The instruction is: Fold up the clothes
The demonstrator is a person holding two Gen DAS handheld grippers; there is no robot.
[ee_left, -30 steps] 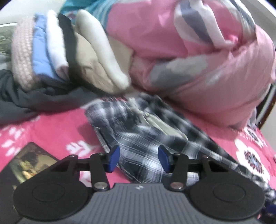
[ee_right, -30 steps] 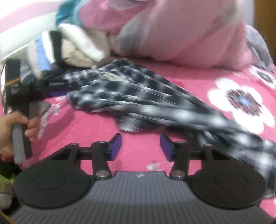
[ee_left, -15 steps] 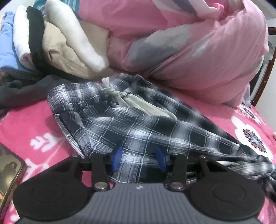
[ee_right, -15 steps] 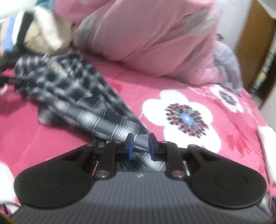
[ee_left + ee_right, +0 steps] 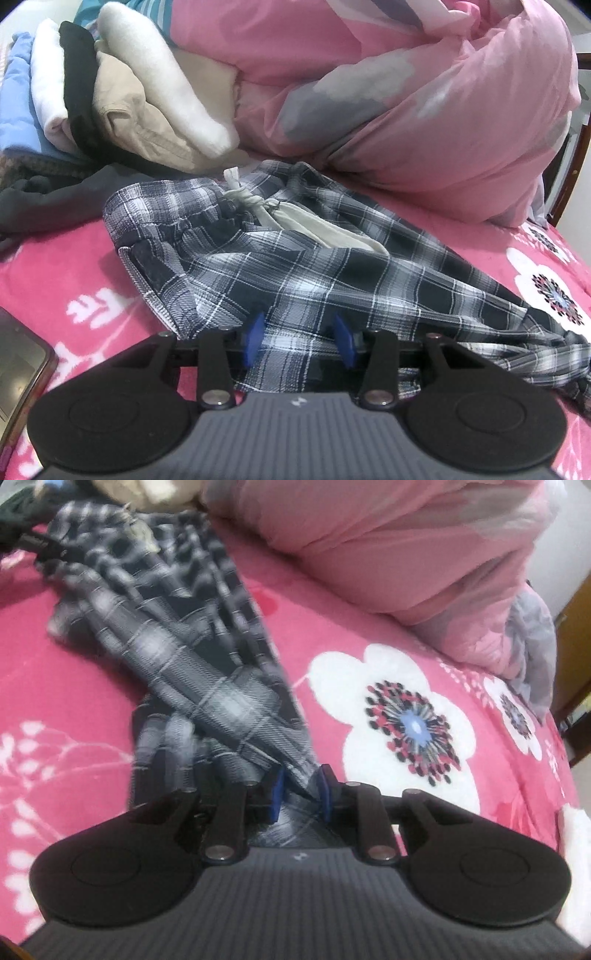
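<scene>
The plaid trousers (image 5: 295, 266) lie crumpled mid-bed (image 5: 66, 266), waistband toward the stacked clothes (image 5: 122, 96).

1. Right gripper (image 5: 300, 794): clenched on bunched leg cloth. Keep this grip firm; draw the leg straight.
2. Left gripper (image 5: 297, 341): fingers spread, released, over the trousers' near edge. Close on one layer only.

Count: one pair of trousers, two grippers, one duvet (image 5: 424, 92), one phone (image 5: 18, 358).

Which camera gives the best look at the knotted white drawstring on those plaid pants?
The left wrist view: the drawstring sits sharp and unobstructed at the waistband of the plaid pants. The right wrist view is motion-blurred, and there the cord is too smeared to make out.
</scene>
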